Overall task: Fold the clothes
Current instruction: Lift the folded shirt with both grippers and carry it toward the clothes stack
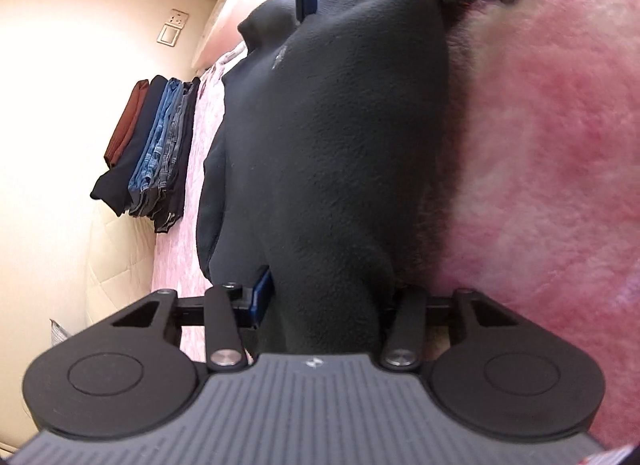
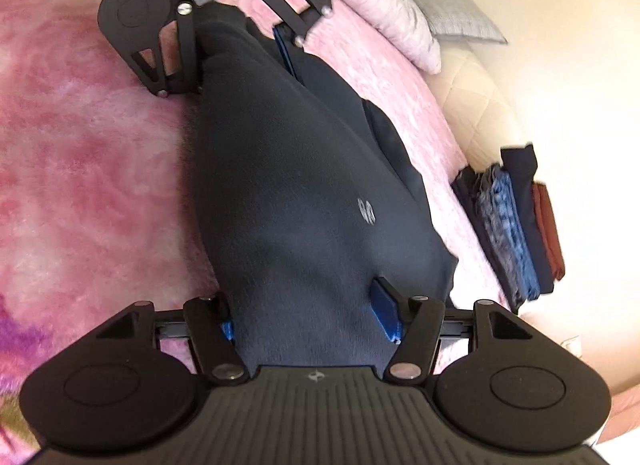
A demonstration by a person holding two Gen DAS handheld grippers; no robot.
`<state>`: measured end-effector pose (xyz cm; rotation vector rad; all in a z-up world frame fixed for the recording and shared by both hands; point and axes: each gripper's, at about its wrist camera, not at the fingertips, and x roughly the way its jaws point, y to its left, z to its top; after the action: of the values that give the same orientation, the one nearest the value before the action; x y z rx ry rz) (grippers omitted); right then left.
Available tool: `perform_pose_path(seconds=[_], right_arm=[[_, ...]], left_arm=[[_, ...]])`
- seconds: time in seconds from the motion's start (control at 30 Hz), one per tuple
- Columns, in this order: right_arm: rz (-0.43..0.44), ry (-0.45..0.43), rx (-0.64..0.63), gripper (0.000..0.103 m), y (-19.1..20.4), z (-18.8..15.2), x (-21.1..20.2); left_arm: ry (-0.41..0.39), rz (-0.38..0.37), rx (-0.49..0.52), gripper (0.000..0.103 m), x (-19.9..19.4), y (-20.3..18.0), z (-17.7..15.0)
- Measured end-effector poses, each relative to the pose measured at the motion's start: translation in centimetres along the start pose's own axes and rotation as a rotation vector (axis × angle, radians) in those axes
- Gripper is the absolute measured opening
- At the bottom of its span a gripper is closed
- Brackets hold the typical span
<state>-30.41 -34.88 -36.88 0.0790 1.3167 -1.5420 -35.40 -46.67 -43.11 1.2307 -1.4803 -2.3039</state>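
Note:
A dark navy fleece garment [image 1: 332,137] hangs stretched between my two grippers above a pink bed. In the left wrist view, my left gripper [image 1: 328,293] is shut on a thick bunch of its near end; one blue pad [image 1: 262,297] shows, and cloth hides the other. My right gripper [image 1: 376,5] holds the far end at the top. In the right wrist view the garment [image 2: 304,185] carries a small pale logo. My right gripper [image 2: 306,321] is shut on it between blue pads [image 2: 386,313]. The left gripper [image 2: 240,61] grips the opposite end.
A fluffy pink blanket [image 1: 540,145] covers the bed under the garment. A stack of folded clothes [image 1: 152,153], seen also as the stack [image 2: 516,225], lies near the bed's edge by a cream quilted panel [image 2: 476,105]. Pillows [image 2: 384,5] lie at the head. A wall socket [image 1: 174,27] is behind.

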Motion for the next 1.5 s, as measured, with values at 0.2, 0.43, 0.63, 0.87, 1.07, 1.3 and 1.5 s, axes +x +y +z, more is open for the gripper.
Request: perform_pose_path(seconds=[0.2, 0.43, 0.63, 0.87, 1.07, 1.3, 1.5], right_arm=[[0.008, -0.017, -0.042, 0.052, 0.4, 0.2, 0.1], [0.102, -0.013, -0.057, 0.013, -1.7, 0.3, -0.5], [0.119, -0.033, -0.081, 0.01, -6.0, 1.0, -2.8], [0.108, -0.04, -0.113, 0.01, -12.5, 3.0, -6.9], [0.101, -0.054, -0.14, 0.009, -16.4, 4.0, -10.4], [0.118, -0.089, -0.168, 0.009, -20.5, 4.6, -12.5], [0.162, -0.13, -0.163, 0.009, -25.5, 3.9, -11.6]], left_arm=[[0.011, -0.06, -0.023, 0.025, 0.1, 0.9, 0.1], [0.036, -0.117, -0.111, 0.016, -0.3, 3.4, 1.0], [0.02, -0.094, -0.113, 0.015, -3.3, 7.2, 2.3], [0.018, -0.105, -0.116, 0.015, -7.1, 12.2, 4.8], [0.009, -0.108, -0.133, 0.015, -9.9, 16.5, 6.7], [0.032, -0.115, -0.132, 0.015, -11.4, 20.7, 8.7], [0.065, -0.151, -0.164, 0.015, -10.0, 25.0, 10.8]])
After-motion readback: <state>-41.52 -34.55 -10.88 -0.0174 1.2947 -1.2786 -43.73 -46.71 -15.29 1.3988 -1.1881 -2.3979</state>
